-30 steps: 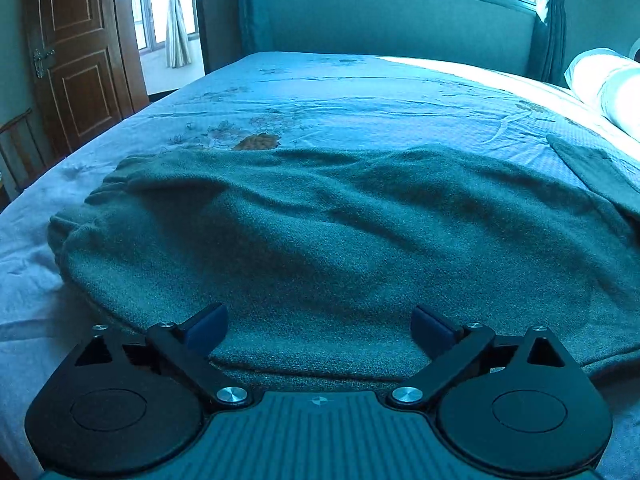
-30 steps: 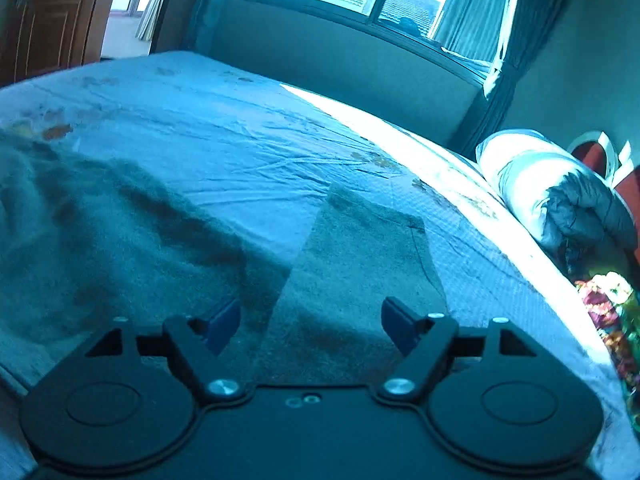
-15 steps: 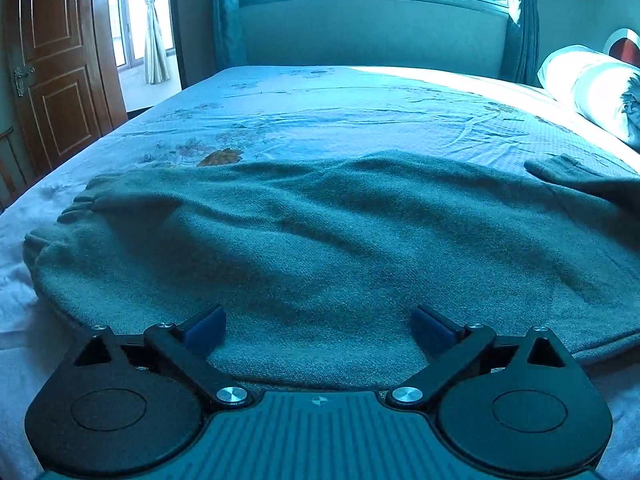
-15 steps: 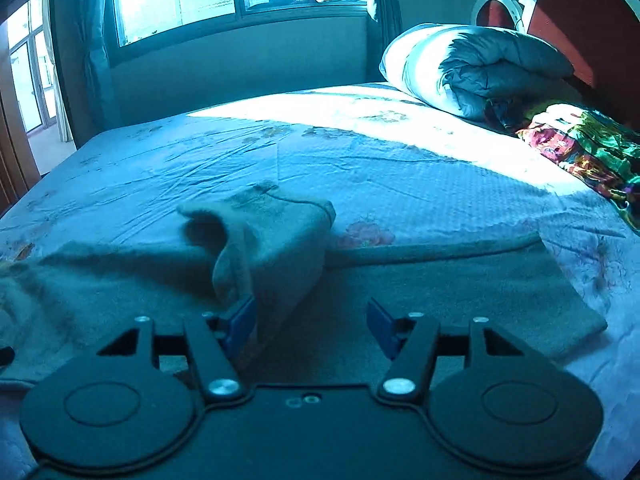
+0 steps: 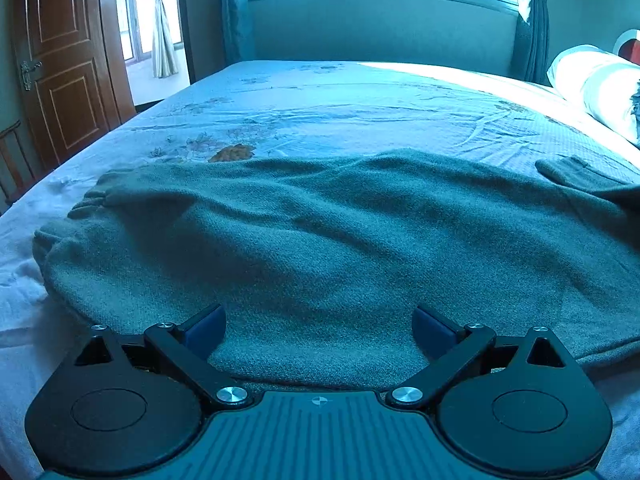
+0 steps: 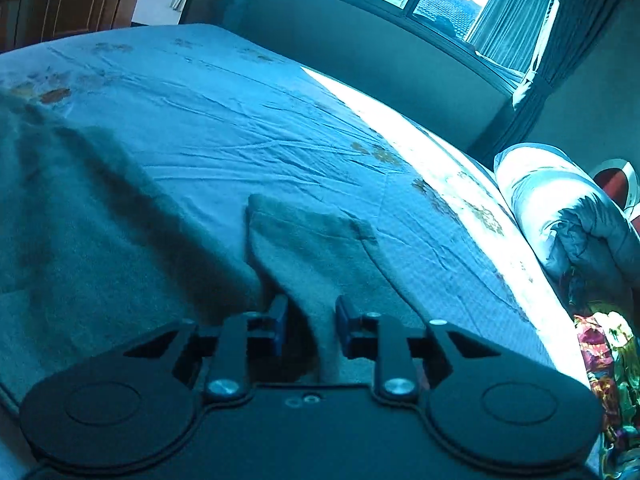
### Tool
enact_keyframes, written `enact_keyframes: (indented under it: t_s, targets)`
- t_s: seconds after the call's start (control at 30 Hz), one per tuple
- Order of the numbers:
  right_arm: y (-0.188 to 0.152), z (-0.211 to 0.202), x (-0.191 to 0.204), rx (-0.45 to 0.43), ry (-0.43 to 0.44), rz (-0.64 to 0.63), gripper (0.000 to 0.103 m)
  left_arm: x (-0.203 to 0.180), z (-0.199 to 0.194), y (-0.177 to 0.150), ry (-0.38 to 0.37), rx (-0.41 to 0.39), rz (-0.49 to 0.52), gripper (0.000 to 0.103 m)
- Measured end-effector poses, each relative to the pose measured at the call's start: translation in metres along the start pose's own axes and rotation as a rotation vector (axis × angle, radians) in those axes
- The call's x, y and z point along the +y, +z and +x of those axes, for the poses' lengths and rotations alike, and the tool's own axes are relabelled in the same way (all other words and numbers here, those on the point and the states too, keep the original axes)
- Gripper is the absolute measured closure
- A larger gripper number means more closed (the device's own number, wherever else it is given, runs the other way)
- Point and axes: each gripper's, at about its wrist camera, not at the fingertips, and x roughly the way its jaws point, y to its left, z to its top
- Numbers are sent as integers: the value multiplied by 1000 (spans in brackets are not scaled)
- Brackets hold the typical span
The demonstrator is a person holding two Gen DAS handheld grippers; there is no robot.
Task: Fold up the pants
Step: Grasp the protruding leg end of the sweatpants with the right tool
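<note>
So the grey-green knit pants [image 5: 320, 236] are lying spread across the bed sheet [image 5: 340, 112], waistband end toward the door [image 5: 68, 68] side. The left gripper [image 5: 319, 330] sits low at the near edge of the fabric with its 2 fingers spread wide, holding nothing. Over on the right gripper [image 6: 308, 326], the fingers are pinched in on a bunched-up fold of 1 pant leg [image 6: 320, 248], with the cuff end lying on the sheet ahead of it. A rolled duvet [image 6: 572, 216] sits off by the headboard.

My left gripper [image 5: 319, 330]: black linkage arms, round discs, silver screws, blue fingers [image 5: 204, 330], ribbed teal body with crosshair mark. My right gripper [image 6: 310, 326]: same black build.
</note>
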Motion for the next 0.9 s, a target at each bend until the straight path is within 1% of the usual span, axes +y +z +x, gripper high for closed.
enact_keyframes:
  t_s: [0.1, 0.13, 0.17, 0.2, 0.27, 0.3, 0.33, 0.37, 0.4, 0.43, 0.47, 0.5, 0.57, 0.6, 0.63, 0.7, 0.77, 0.83, 0.9]
  targets:
    - [-11, -19, -34, -33, -3, 153, 103, 4, 5, 0, -21, 21, -6, 4]
    - [-22, -30, -53, -48, -15, 253, 103, 5, 6, 0, -27, 21, -9, 3]
    - [-41, -42, -75, -50, -3, 400, 103, 5, 6, -1, -30, 20, -7, 3]
    - [-72, -54, -99, -50, 24, 589, 103, 5, 7, -2, -31, 17, -6, 2]
    - [-124, -67, -122, -52, 74, 832, 103, 4, 7, -3, -30, 13, -1, 2]
    - [-151, -69, -130, -23, 86, 930, 101, 4, 7, -2, -29, 12, 0, 2]
    - [-164, -69, -133, 9, 77, 949, 80, 3, 7, -2, -29, 13, -1, 2]
    - [-178, -70, -132, 42, 73, 939, 73, 3, 7, -1, -29, 15, 2, 2]
    - [-183, -73, -130, 32, 89, 921, 73, 3, 6, -1, -30, 17, 5, 2]
    - [-183, -77, -125, 25, 87, 881, 73, 3, 6, 0, -32, 19, 7, 2]
    - [-175, -81, -116, 23, 65, 795, 73, 4, 6, 0, -36, 20, 9, 2]
    - [-165, -85, -105, 27, 29, 682, 73, 5, 5, -1, -39, 21, 11, 2]
    - [-148, -85, -84, 57, -38, 480, 62, 6, 5, -1, -42, 21, 12, 2]
    - [-140, -88, -72, 42, -73, 373, 62, 5, 5, 0, -40, 23, 12, 2]
    - [-132, -91, -59, 11, -85, 256, 62, 5, 5, 1, -37, 24, 11, 2]
    - [-120, -90, -37, -25, -84, 82, 64, 4, 6, 1, -31, 26, 10, 2]
    - [-110, -82, -21, -27, -84, -27, 64, 3, 6, 2, -26, 27, 8, 1]
    - [-105, -74, -10, -22, -54, -88, 67, 3, 4, 2, -20, 22, 4, 1]
    - [-99, -66, 4, -17, -24, -172, 67, 4, -1, 2, -5, 15, 3, 2]
